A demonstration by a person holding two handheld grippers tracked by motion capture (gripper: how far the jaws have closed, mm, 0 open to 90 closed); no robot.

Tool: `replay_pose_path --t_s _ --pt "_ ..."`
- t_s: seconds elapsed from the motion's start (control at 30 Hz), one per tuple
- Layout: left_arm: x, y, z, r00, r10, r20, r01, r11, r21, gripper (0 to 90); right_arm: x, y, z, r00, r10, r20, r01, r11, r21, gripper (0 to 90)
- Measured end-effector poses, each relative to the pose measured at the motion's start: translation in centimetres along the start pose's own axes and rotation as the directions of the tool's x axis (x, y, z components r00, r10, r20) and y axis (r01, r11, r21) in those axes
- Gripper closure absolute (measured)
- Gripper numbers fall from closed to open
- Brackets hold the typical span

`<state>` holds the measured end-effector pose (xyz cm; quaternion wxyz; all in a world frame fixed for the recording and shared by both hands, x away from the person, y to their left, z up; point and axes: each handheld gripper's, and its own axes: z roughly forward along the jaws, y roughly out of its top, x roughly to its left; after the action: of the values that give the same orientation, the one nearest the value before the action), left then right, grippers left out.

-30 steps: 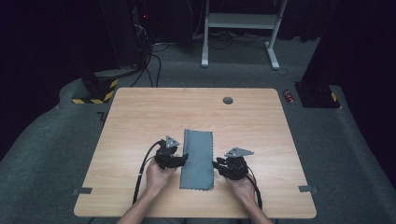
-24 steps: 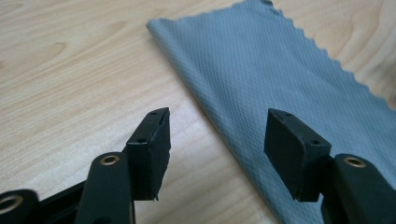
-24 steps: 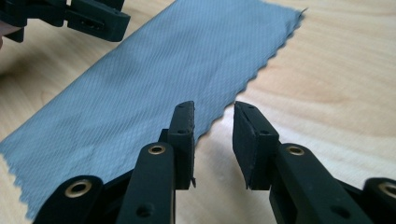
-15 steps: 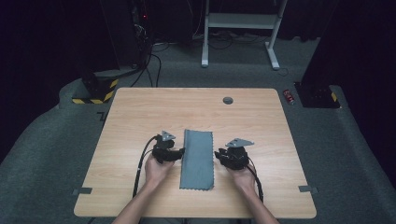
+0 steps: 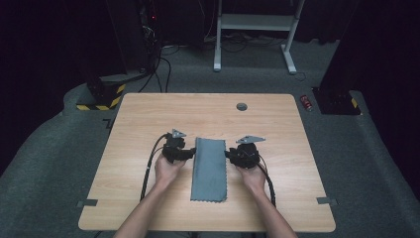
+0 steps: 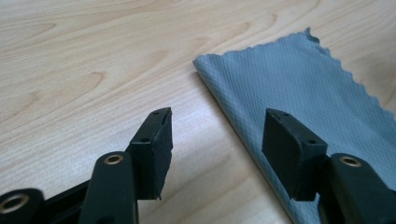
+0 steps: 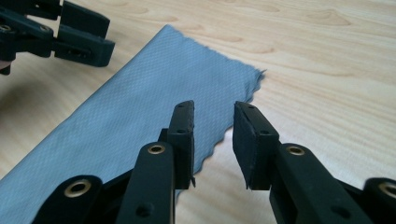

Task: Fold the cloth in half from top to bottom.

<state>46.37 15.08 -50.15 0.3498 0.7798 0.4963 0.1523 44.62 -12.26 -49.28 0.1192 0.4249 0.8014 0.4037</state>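
Note:
A grey-blue cloth, folded into a long strip, lies flat on the wooden table. My left gripper sits at the strip's left edge near its far end, open. In the left gripper view, that gripper has one jaw over bare wood and the other over the cloth, straddling the folded edge. My right gripper is at the strip's right edge, open. The right gripper view shows this gripper just off the zigzag edge of the cloth, with the left gripper across from it.
A small black round grommet sits in the table's far middle. Grey tape tabs mark the front corners. Beyond the table lie a carpeted floor, a red can, cables and a white desk frame.
Both hands have slid away from the person along the cloth's sides, toward its far end. The cloth has stayed where it was.

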Motion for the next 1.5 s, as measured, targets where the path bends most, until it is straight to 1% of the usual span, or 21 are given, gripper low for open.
replay_pose_path --t_s 0.07,0.13,0.17,0.23,0.27,0.33,0.37,0.43,0.47,0.53,0.6,0.67,0.73,0.83,1.0,1.07,1.17,1.27,1.3,1.37,1.5 --pt "0.0 0.3 0.3 1.0 -0.001 -0.008 0.001 1.0 -0.002 42.8 -0.2 0.4 0.3 0.9999 0.004 0.012 -0.004 1.0 -0.001 69.6" --pt "0.2 0.5 0.5 0.9996 -0.026 -0.004 0.026 0.9994 -0.023 43.5 -0.4 0.8 0.7 0.9998 0.006 0.021 -0.006 1.0 0.003 69.9" --pt "0.3 0.7 0.7 0.9995 -0.033 -0.003 0.033 0.9994 -0.008 43.6 -0.5 1.0 0.9 0.9996 0.008 0.028 -0.009 1.0 0.003 70.2" --pt "0.3 1.0 1.1 0.9996 -0.027 -0.01 0.027 0.9996 0.011 42.7 -0.6 1.3 1.2 0.9993 0.005 0.038 -0.005 1.0 -0.001 70.6" --pt "0.3 1.2 1.2 0.9995 -0.03 -0.01 0.03 0.9995 0.013 42.7 -0.6 1.4 1.4 0.9989 0.012 0.045 -0.013 1.0 0.001 70.6" --pt "0.3 1.5 1.4 0.9992 -0.039 -0.005 0.039 0.9992 -0.004 42.9 -0.8 1.7 1.8 0.9985 0.018 0.052 -0.018 1.0 0.006 70.6" --pt "0.3 1.8 1.5 0.999 -0.044 -0.006 0.044 0.999 0.001 42.8 -0.9 1.8 1.9 0.9983 0.021 0.054 -0.021 1.0 0.007 70.6" --pt "0.2 2.2 1.9 0.9992 -0.038 -0.015 0.038 0.9992 0.009 42.4 -1.0 2.3 2.3 0.9969 0.026 0.074 -0.026 1.0 -0.001 70.9" --pt "0.2 2.3 2.0 0.9992 -0.035 -0.017 0.035 0.9993 0.011 42.4 -1.0 2.3 2.3 0.9969 0.026 0.074 -0.026 1.0 -0.001 70.9" --pt "0.2 2.7 2.3 0.9988 -0.047 -0.015 0.047 0.9989 0.0 42.5 -1.2 2.6 2.8 0.9965 0.029 0.079 -0.031 0.999 0.014 70.6" --pt "0.1 3.0 2.9 0.9985 -0.048 -0.028 0.048 0.9987 0.018 42.4 -1.2 2.9 3.3 0.9953 0.035 0.09 -0.037 0.999 0.021 70.0" --pt "0.1 3.1 3.3 0.9982 -0.045 -0.04 0.046 0.9986 0.027 43.1 -1.2 3.1 3.9 0.9934 0.034 0.109 -0.037 0.999 0.027 69.4" --pt "0.1 3.2 3.6 0.9978 -0.044 -0.05 0.046 0.9982 0.038 44.0 -1.4 3.2 4.6 0.9921 0.042 0.118 -0.049 0.997 0.054 68.9" --pt "0.1 3.2 3.8 0.9977 -0.047 -0.05 0.049 0.9983 0.032 46.4 -1.6 3.2 5.2 0.9897 0.058 0.131 -0.065 0.997 0.052 68.5" --pt "0.2 3.1 4.1 0.9974 -0.054 -0.047 0.056 0.9973 0.047 49.8 -1.5 3.7 5.9 0.9859 0.052 0.159 -0.061 0.997 0.055 67.4" --pt "0.2 3.1 4.2 0.9971 -0.054 -0.053 0.056 0.9974 0.045 50.7 -1.5 3.7 6.2 0.9835 0.061 0.17 -0.071 0.996 0.055 67.4" --pt "0.1 3.1 4.3 0.9973 -0.042 -0.06 0.044 0.9981 0.043 51.7 -1.7 3.4 6.8 0.9806 0.063 0.186 -0.078 0.994 0.074 67.4" --pt "0.0 3.1 4.4 0.9971 -0.024 -0.072 0.027 0.9988 0.042 54.6 -1.9 3.4 7.0 0.979 0.071 0.191 -0.086 0.994 0.068 68.4" --pt "-0.1 3.1 4.4 0.9973 -0.027 -0.068 0.03 0.9987 0.042 55.7 -1.8 3.4 7.0 0.9787 0.064 0.195 -0.078 0.995 0.069 69.2" --pt "-0.3 3.1 4.4 0.9974 -0.001 -0.073 0.004 0.9991 0.042 59.2 -1.7 3.4 7.1 0.9792 0.041 0.199 -0.057 0.996 0.073 71.3" --pt "-0.7 3.0 4.5 0.9968 0.028 -0.074 -0.026 0.9989 0.038 66.2 -1.6 3.4 7.2 0.9808 0.015 0.195 -0.03 0.997 0.076 76.8"
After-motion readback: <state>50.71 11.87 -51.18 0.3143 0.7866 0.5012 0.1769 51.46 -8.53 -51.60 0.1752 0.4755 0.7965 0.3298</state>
